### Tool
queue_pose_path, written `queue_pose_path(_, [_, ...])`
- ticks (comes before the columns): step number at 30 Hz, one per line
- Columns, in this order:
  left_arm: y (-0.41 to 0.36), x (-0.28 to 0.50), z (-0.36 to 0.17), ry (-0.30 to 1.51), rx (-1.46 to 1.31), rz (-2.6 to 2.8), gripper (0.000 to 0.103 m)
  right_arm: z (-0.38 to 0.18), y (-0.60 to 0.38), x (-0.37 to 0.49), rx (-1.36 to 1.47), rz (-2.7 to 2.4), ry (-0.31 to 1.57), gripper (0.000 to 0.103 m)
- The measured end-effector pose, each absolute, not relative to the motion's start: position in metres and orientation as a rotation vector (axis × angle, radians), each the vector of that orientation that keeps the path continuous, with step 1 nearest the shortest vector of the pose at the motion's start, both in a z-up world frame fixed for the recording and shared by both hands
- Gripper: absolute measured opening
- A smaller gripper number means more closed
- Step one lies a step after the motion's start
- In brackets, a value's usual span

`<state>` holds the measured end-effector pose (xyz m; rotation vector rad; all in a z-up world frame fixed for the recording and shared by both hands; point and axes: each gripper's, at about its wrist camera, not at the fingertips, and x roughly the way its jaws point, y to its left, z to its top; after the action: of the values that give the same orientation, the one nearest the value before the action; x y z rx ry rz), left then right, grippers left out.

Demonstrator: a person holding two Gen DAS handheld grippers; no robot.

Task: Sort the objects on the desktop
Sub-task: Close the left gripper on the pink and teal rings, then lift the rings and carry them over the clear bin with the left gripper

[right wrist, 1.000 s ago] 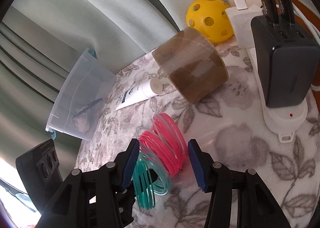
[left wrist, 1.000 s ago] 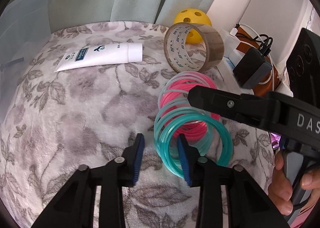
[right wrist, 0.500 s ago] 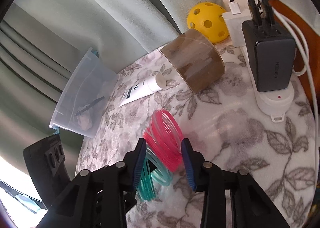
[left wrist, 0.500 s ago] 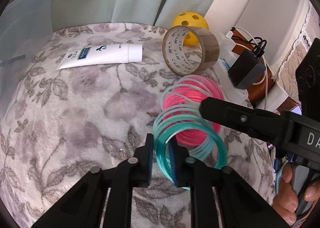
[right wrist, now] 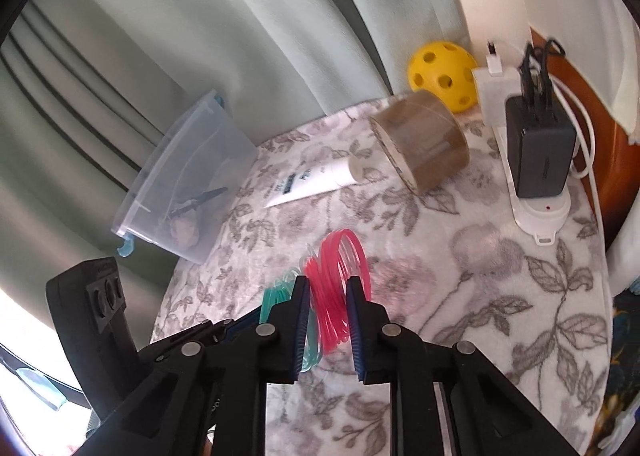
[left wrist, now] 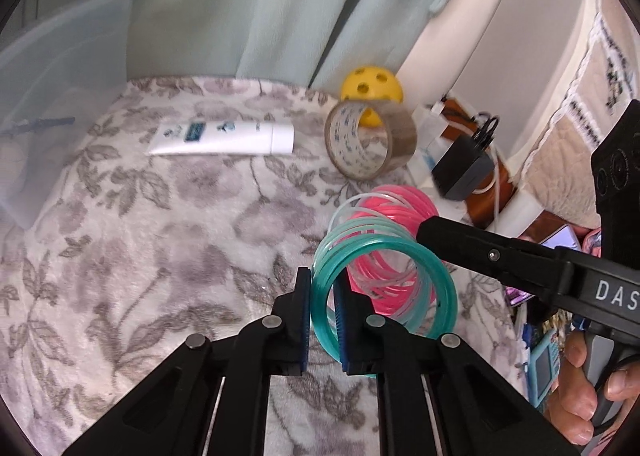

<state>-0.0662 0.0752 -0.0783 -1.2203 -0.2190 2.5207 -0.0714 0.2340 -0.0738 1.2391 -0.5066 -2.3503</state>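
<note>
A plastic spring coil [left wrist: 384,252], teal at one end and pink at the other, hangs a little above the flowered cloth. My left gripper [left wrist: 323,298] is shut on its teal end. My right gripper [right wrist: 329,310] is shut on the pink end [right wrist: 340,288]; its black finger [left wrist: 480,252] crosses the left wrist view from the right. A white tube [left wrist: 224,138], a roll of brown tape [left wrist: 370,144] and a yellow holed ball [left wrist: 372,86] lie farther back. A clear plastic bin [right wrist: 180,192] stands at the left edge.
A black charger [right wrist: 538,152] sits on a white power strip [right wrist: 540,212] with cables at the right rear. Curtains hang behind the table. A person's hand [left wrist: 580,388] holds the right gripper's handle. The bin holds a few small items.
Both grippers have shut on the coil, left on the teal end and right on the pink end. Both have risen and pulled back, lifting the coil off the cloth.
</note>
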Motion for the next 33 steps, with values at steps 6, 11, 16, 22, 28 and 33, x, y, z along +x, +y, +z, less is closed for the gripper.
queue_pose_path(6, [0.059,-0.052,-0.052,-0.248,-1.123,2.554,0.011,-0.044,0.213,-0.057,1.165,-2.382,-0.445,0.020])
queue_pose_path(11, [0.036,-0.040,-0.032,-0.278,-1.043,2.590,0.011,-0.021,0.190,-0.049,1.103,-2.388,-0.390,0.020])
queue_pose_path(16, [0.008,-0.033,-0.013,-0.303,-0.967,2.647,0.011,0.002,0.159,-0.046,1.037,-2.368,-0.327,0.020])
queue_pose_path(22, [-0.031,-0.030,0.012,-0.323,-0.883,2.727,0.011,0.031,0.115,-0.049,0.952,-2.341,-0.244,0.020])
queue_pose_path(28, [-0.070,-0.028,0.036,-0.401,-0.825,2.837,0.011,0.060,0.068,-0.056,0.866,-2.299,-0.172,0.020])
queue_pose_path(33, [-0.107,-0.031,0.055,-0.418,-0.766,2.910,0.011,0.081,0.029,-0.066,0.807,-2.260,-0.118,0.020])
